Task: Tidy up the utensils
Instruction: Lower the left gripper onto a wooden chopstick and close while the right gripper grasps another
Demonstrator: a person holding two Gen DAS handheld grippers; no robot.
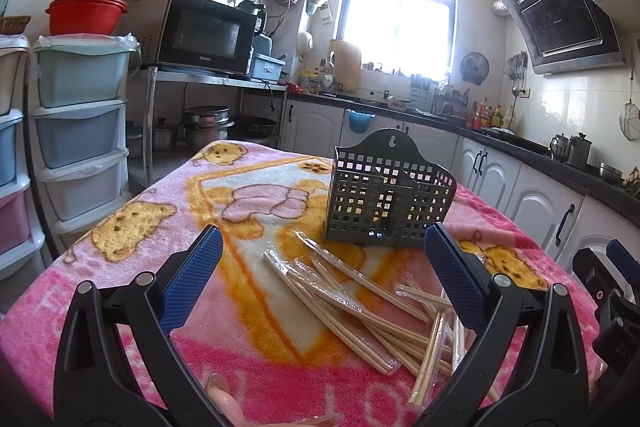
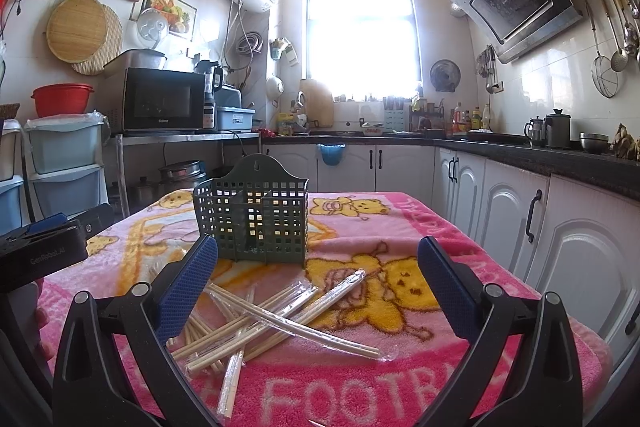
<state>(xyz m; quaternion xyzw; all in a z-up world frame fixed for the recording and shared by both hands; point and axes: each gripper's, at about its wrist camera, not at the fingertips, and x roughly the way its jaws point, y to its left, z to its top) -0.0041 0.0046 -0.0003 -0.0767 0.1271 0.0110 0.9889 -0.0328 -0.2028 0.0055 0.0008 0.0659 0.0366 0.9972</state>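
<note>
A dark green perforated utensil holder (image 1: 390,205) (image 2: 253,221) stands upright and empty on a pink bear-print blanket (image 1: 132,267) (image 2: 400,227) covering the table. A loose pile of plastic-wrapped wooden chopsticks (image 1: 360,303) (image 2: 272,319) lies on the blanket in front of the holder. My left gripper (image 1: 324,259) hovers above the pile, open, with nothing between its blue pads. My right gripper (image 2: 318,271) is open too, above the right part of the pile. The right gripper's body (image 1: 608,291) shows at the left wrist view's right edge; the left one's body (image 2: 44,247) shows at the right wrist view's left edge.
White cabinets under a dark counter (image 2: 520,155) run along the right and back. Stacked plastic drawers (image 1: 80,131) stand left of the table, next to a metal shelf carrying a microwave (image 1: 204,35). Pots (image 1: 208,129) sit under that shelf.
</note>
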